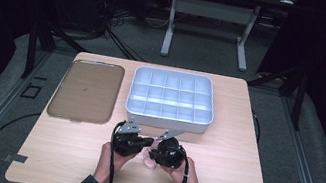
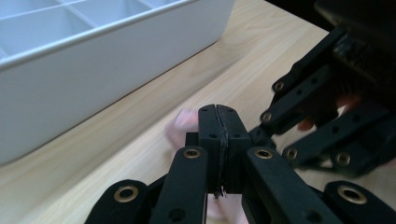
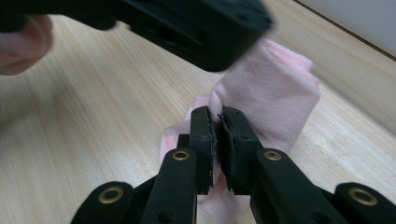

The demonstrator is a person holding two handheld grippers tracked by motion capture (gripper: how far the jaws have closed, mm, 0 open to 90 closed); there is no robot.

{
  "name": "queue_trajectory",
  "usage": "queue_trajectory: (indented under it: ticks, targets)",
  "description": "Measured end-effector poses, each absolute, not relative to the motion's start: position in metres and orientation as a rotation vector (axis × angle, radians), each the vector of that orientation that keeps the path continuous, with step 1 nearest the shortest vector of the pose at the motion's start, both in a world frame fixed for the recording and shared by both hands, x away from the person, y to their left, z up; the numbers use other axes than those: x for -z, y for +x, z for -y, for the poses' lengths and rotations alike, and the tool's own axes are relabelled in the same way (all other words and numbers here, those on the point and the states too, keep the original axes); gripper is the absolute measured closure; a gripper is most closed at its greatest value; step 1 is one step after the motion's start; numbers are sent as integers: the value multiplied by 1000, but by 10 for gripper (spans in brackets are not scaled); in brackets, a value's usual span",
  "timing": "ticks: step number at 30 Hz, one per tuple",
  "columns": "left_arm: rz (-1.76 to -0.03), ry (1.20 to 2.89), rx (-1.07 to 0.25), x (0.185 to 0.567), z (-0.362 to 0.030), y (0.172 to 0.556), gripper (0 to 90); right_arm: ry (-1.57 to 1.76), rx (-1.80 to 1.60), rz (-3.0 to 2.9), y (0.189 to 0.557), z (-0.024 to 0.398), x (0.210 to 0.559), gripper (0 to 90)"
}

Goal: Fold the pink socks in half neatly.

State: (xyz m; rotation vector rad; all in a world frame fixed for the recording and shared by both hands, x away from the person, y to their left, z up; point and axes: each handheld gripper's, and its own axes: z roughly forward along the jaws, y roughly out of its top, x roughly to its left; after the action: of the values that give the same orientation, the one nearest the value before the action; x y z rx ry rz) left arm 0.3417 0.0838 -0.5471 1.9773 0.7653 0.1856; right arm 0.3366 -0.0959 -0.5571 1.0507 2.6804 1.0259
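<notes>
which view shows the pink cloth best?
Right gripper view: the pink cloth is close and sharp, pinched in the right gripper. The left gripper view gives a blurred patch behind the jaws; the high view, a small speck between both grippers.

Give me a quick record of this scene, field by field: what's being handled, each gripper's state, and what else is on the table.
item in hand: pink cloth, bunched on the wooden table
left gripper: shut on pink cloth
right gripper: shut on pink cloth
nearby: white compartment tray, compartments look bare
also: brown flat tray, left of the white one
</notes>
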Motion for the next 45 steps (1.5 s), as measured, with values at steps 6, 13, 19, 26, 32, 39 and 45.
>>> queue_trajectory:
  ticks: [6,13,19,26,32,39,45]
  targets:
    - [-762,2076,-184,557,-69,358,895,1047,-1035,-2668,335,95,558,832]
    - [-786,2124,-201,569,-67,362,900,986,-994,-2631,326,92,558,802]
    - [-797,2117,-204,571,-67,362,900,989,-1017,-2647,318,97,552,758]
    - [-806,2110,-214,572,-67,360,900,930,-992,-2630,309,93,554,822]
    - [-813,2093,-202,574,-70,359,900,816,-915,-2610,301,86,558,830]
    - [-813,2073,-205,576,-72,358,900,908,-1049,-2640,309,97,563,808]
    - [-816,2077,-215,576,-71,358,900,937,-1138,-2704,313,112,556,698]
